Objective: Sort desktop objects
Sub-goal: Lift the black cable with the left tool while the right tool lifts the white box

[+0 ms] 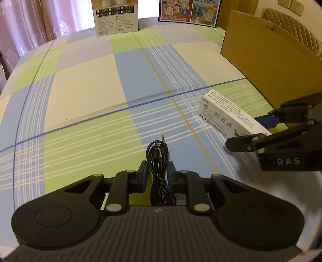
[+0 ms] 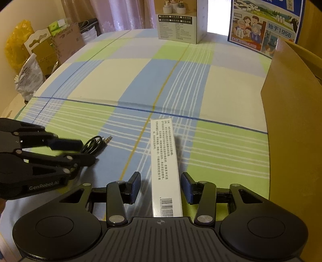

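**Looks like somebody's home, not a lab**

Pretty sure this is a lived-in room. The counter (image 2: 231,84) wears a plaid cloth in blue, green and cream, pinkish curtains (image 1: 30,24) hang behind it, and one corner is piled with cardboard boxes (image 2: 60,42) and a yellow plastic bag (image 2: 15,46). Wall sockets (image 1: 291,6) too.

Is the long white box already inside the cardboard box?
No, the white box lies on the checked tablecloth between the right gripper's fingers, apart from the cardboard box.
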`<action>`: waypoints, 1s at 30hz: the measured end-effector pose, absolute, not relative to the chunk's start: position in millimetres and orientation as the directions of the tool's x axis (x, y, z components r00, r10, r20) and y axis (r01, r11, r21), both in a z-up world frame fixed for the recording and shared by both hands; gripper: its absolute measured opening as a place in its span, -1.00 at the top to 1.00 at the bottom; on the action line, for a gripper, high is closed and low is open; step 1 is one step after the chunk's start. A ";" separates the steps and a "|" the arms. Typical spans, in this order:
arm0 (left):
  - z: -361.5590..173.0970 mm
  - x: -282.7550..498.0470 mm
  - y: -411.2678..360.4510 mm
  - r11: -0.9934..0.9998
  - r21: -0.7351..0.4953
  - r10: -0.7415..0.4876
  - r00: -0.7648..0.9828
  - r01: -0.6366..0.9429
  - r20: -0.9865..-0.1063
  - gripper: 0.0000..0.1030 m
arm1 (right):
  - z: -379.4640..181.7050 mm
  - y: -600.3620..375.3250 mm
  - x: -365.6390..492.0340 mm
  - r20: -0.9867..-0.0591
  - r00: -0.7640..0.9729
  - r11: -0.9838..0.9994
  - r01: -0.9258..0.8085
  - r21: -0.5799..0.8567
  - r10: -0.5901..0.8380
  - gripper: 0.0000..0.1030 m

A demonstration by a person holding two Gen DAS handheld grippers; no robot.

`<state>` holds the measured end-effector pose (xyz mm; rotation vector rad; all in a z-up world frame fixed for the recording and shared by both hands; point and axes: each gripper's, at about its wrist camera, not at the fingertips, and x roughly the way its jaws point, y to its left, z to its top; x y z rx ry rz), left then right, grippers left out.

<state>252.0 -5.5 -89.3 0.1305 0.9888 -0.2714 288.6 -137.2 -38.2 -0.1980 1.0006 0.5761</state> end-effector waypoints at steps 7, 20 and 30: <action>-94.1 254.8 -0.6 0.964 -0.025 -0.176 0.561 0.266 -0.809 0.36 | -39.0 -136.5 287.1 -0.838 0.408 0.836 -0.541 0.098 0.362 0.19; -80.8 256.6 2.7 0.971 -0.085 -0.198 0.552 0.223 -0.810 0.64 | -39.2 -136.0 289.7 -0.833 0.419 0.835 -0.544 0.089 0.362 0.19; -81.1 255.7 0.4 0.971 -0.071 -0.189 0.548 0.230 -0.815 0.64 | -43.9 -130.7 290.4 -0.841 0.417 0.828 -0.557 0.063 0.345 0.27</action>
